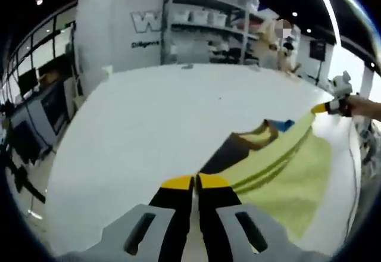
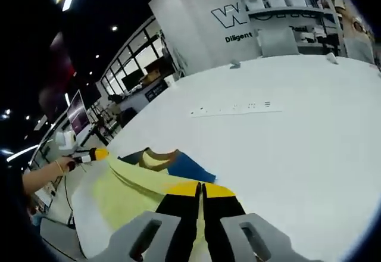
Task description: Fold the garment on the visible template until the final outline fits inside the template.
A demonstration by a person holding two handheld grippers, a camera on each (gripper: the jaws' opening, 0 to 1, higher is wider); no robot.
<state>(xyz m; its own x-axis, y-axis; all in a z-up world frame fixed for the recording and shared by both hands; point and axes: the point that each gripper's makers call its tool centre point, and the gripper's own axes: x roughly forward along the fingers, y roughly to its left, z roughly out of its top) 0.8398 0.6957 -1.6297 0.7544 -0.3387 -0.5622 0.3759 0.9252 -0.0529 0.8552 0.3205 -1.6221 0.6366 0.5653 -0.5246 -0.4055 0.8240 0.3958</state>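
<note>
Two tongs work one garment. Left tongs [image 1: 195,182] have their yellow-tipped jaws pressed together on an edge of the yellow-green garment [image 1: 286,175]; the same tongs [image 2: 95,154] appear at the left of the right gripper view, held by a person's hand [image 2: 66,164]. Right tongs [image 2: 200,189] are likewise closed on the garment's [image 2: 128,196] edge, and they [image 1: 324,108] show at the right of the left gripper view, gripped by a hand [image 1: 356,104].

Between the two tongs the cloth is stretched taut and lifted, its pale green fold running in a straight line from one to the other. One brown collar [image 2: 156,156] and a blue patch [image 2: 187,168] lie beside that fold. The garment hangs over the white desk [image 2: 286,125], near its edge.

One shelving unit [image 1: 205,33] with white bins stands beyond the desk, beside a white wall with dark lettering [image 2: 238,37].
</note>
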